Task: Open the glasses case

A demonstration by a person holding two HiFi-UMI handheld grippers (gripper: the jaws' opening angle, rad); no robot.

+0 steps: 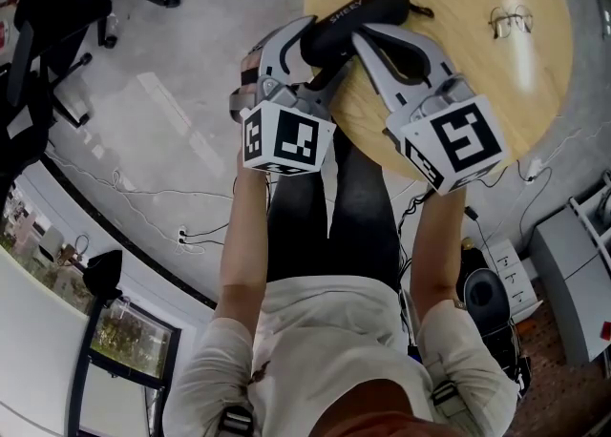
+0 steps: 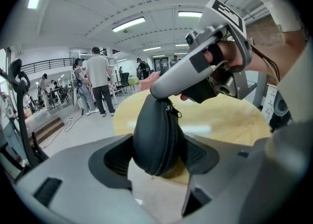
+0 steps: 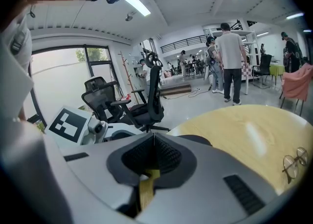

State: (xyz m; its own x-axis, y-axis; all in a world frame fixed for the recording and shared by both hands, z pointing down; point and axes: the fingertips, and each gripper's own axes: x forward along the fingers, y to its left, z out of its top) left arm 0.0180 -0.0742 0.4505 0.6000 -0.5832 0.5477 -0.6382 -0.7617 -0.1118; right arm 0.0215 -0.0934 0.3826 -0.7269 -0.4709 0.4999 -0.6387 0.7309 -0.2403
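- Left gripper view: the left gripper (image 2: 159, 162) has its jaws wide, and the black zipped glasses case (image 2: 156, 130) fills the gap at frame centre, touching both pads.
- Right gripper view: the right gripper (image 3: 153, 140) has its jaws pressed together, with nothing seen between them.
- Its tip meets the case's upper end, just beside the zipper pull (image 2: 173, 112).
- Head view: the case is at upper centre, over the left edge of a round wooden table (image 1: 477, 92).
- Eyeglasses (image 1: 511, 20) lie at upper right, well apart.
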